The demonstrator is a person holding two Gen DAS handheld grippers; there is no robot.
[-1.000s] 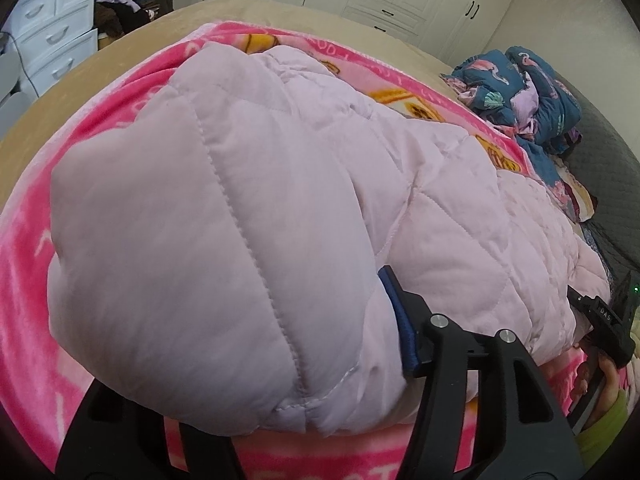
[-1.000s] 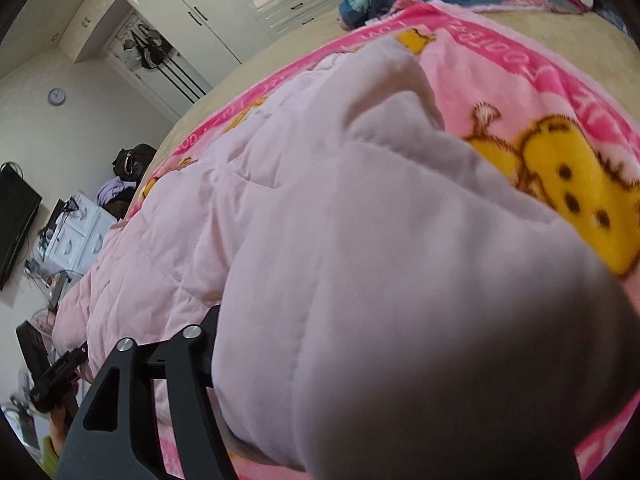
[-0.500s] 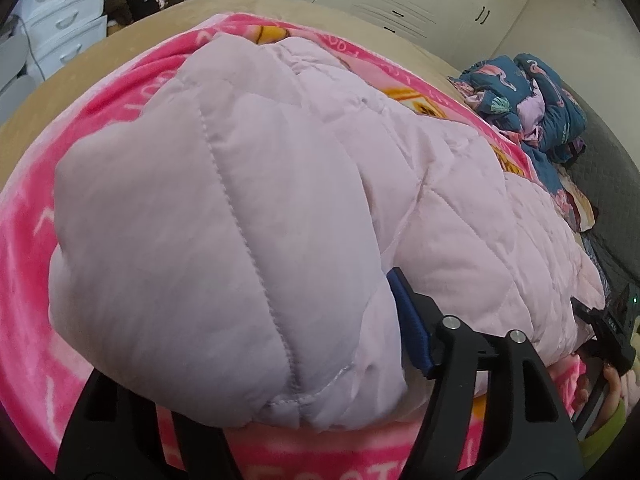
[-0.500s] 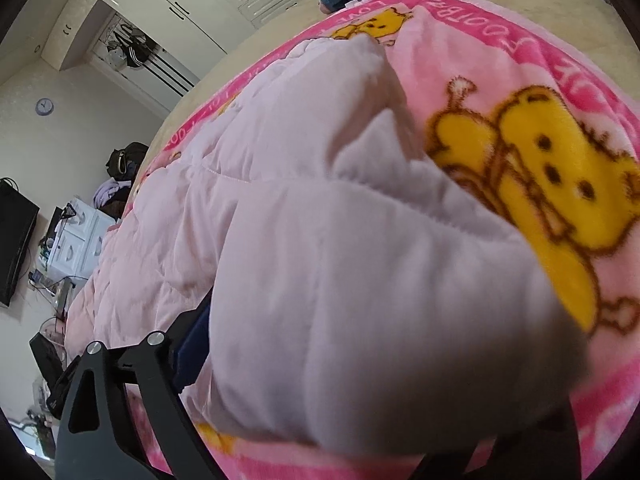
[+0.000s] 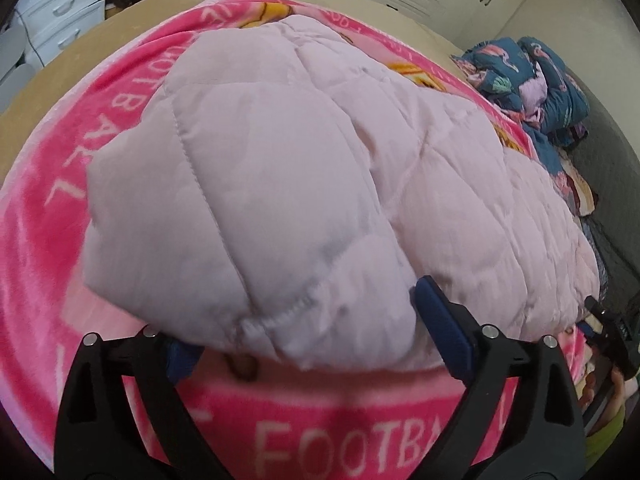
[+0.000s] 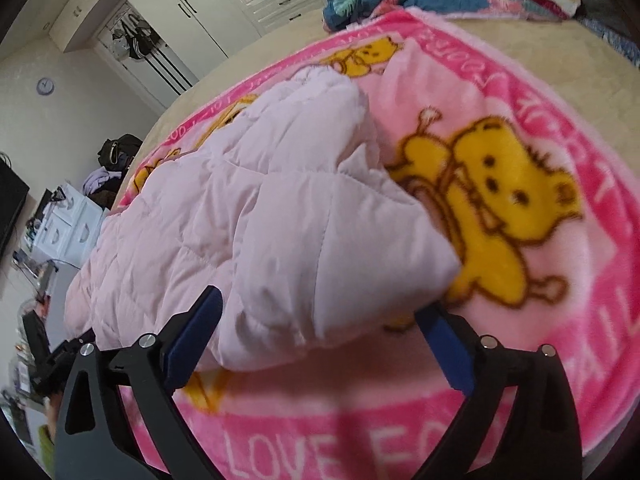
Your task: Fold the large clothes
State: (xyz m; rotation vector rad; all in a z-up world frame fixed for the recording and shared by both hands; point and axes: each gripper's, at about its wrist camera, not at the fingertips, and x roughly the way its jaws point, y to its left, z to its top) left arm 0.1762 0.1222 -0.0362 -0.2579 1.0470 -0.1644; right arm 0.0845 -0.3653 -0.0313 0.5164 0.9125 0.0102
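A pale pink quilted jacket [image 5: 304, 184] lies folded lengthwise on a bright pink cartoon blanket [image 5: 360, 432]. My left gripper [image 5: 312, 344] sits at the jacket's near end. Its jaws are opening, and the loose puffy edge lies between them, free of the blue pads [image 5: 440, 332]. At the jacket's other end [image 6: 280, 248], my right gripper [image 6: 320, 346] hangs a little above the blanket [image 6: 520, 208]. Its jaws are also opening, with the jacket's edge lying slack between the fingers [image 6: 444, 352]. Each gripper shows small at the edge of the other's view.
A heap of blue flamingo-print bedding [image 5: 536, 80] lies at the bed's far side. White drawers [image 5: 52, 20] with clothes on top stand beyond the bed, white wardrobes [image 6: 224, 8] along the wall. The beige sheet [image 6: 560, 64] surrounds the blanket.
Both grippers' jaws have spread wide and let go of the jacket's ends, which now rest on the blanket. The right gripper has drawn back and up, uncovering more of the blanket.
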